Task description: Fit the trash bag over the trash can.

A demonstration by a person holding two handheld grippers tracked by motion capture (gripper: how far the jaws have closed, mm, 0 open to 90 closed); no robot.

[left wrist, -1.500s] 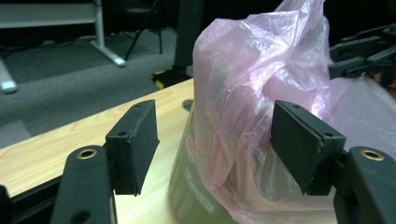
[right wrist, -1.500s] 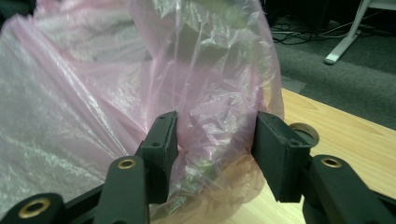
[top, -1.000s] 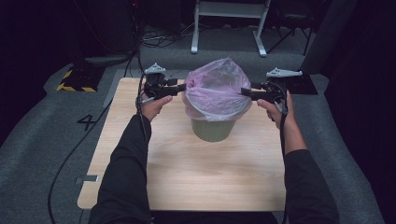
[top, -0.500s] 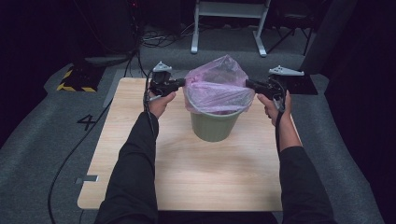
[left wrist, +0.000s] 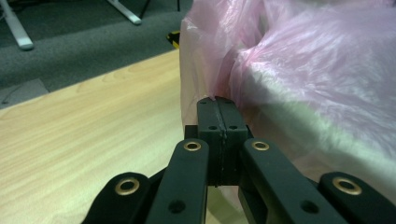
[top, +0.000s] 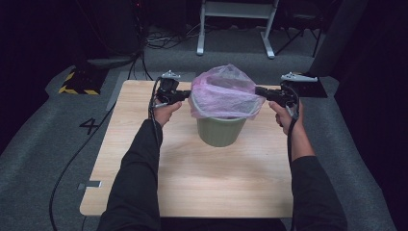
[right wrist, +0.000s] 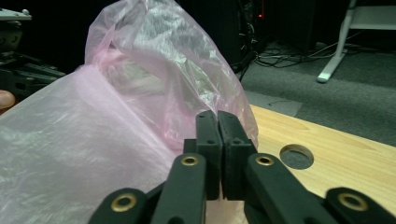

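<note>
Near half of wooden table bare, only person's sleeves over it. Green bin stands past mid-table, well in from side edges, pink bag draped over its rim. Left gripper clamped on bag's left edge; right gripper clamped on right edge, bag between them. Beyond far edge: grey carpet, white stand legs.

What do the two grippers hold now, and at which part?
Both hold the pink bag over the green bin. The left gripper pinches its film at the bin's left side, the right gripper at the right side.
</note>
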